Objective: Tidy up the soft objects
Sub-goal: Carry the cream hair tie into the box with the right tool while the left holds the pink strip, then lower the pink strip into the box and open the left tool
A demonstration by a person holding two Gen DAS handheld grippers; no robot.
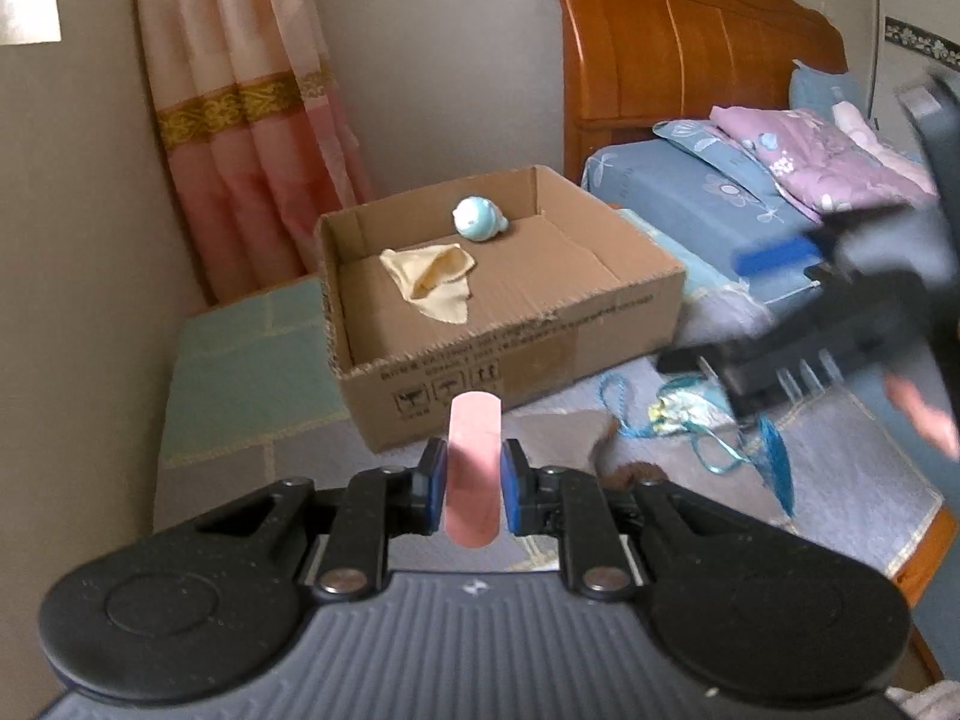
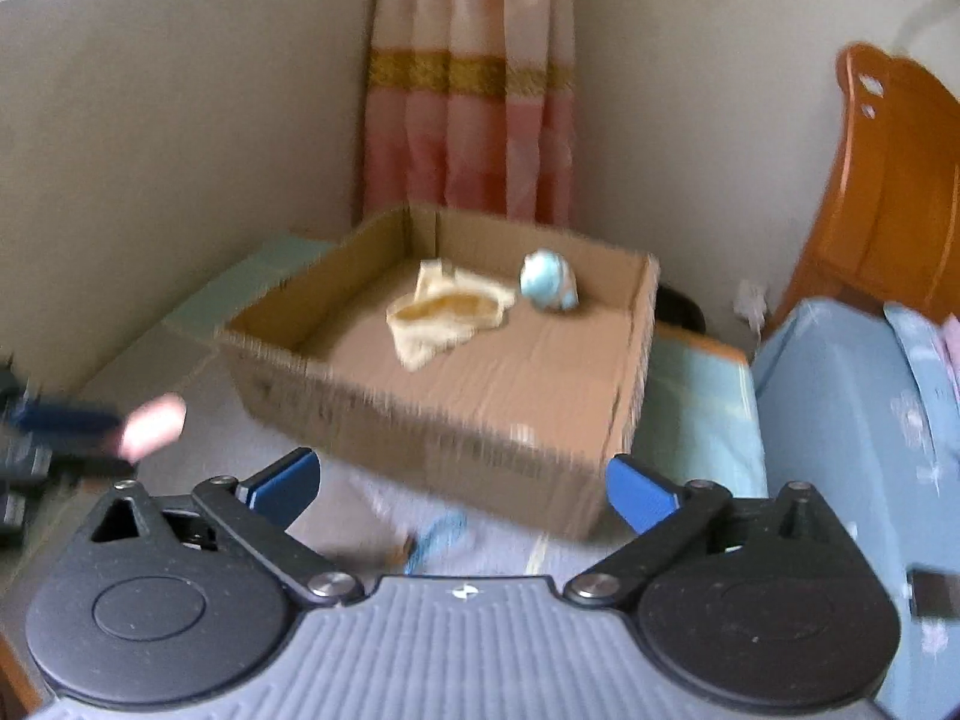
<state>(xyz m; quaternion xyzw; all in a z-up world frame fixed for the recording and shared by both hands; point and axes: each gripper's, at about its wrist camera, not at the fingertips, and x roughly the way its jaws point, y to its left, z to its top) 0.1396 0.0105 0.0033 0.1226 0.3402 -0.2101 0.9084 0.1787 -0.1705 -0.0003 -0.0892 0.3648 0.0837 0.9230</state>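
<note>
My left gripper (image 1: pixel 472 483) is shut on a flat pink soft piece (image 1: pixel 473 468), held upright in front of an open cardboard box (image 1: pixel 510 336) on the bed. The box holds a cream cloth (image 1: pixel 433 277) and a pale blue plush toy (image 1: pixel 478 218). My right gripper (image 2: pixel 465 489) is open and empty; in the left wrist view it shows blurred at the right (image 1: pixel 780 324). In the right wrist view the box (image 2: pixel 456 432), cloth (image 2: pixel 447 312) and toy (image 2: pixel 546 279) lie ahead, and the pink piece (image 2: pixel 153 425) is at far left.
A blue tasselled pouch with cords (image 1: pixel 690 414) lies on the blanket right of the box. A brown item (image 1: pixel 630 471) lies near it. Pillows and a purple folded quilt (image 1: pixel 828 150) sit by the wooden headboard (image 1: pixel 678 42). A curtain (image 1: pixel 240 108) and wall stand behind.
</note>
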